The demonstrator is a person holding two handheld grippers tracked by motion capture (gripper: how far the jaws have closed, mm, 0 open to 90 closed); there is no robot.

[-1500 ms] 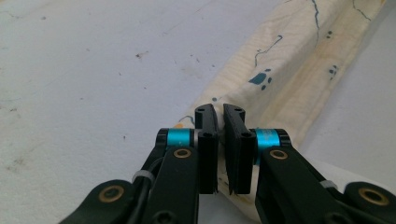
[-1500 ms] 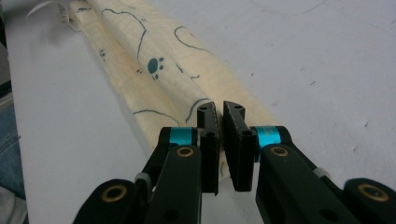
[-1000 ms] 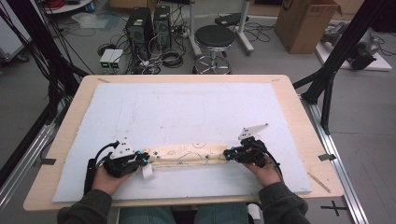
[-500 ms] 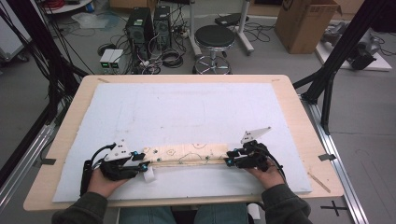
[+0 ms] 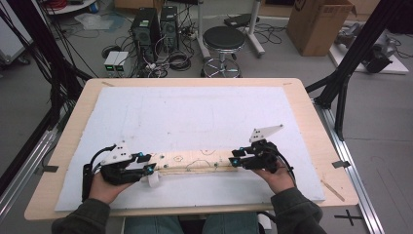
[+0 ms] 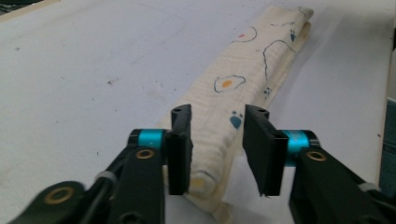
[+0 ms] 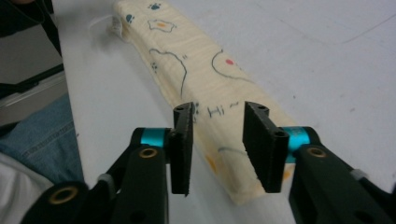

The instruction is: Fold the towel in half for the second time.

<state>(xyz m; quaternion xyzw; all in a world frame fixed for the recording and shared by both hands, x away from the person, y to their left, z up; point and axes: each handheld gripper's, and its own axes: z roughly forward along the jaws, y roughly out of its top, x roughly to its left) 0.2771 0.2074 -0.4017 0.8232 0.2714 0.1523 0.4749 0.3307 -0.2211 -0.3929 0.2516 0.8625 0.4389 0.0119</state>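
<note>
Now we see the folded printed cloth (image 5: 197, 162) lying lengthwise left to right, "Hi" inked on it; left gripper (image 6: 217, 140) and right gripper (image 7: 218, 140), jaws just closing slightly, stand released at its ends.

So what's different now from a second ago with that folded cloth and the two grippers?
Both grippers have just let go. The left gripper and right gripper were closed on the ends of the long folded cream cloth with printed eggs and paw marks; their jaws have just been opening, and now straddle it without pressing. The cloth stayed flat on the white table mat.
</note>
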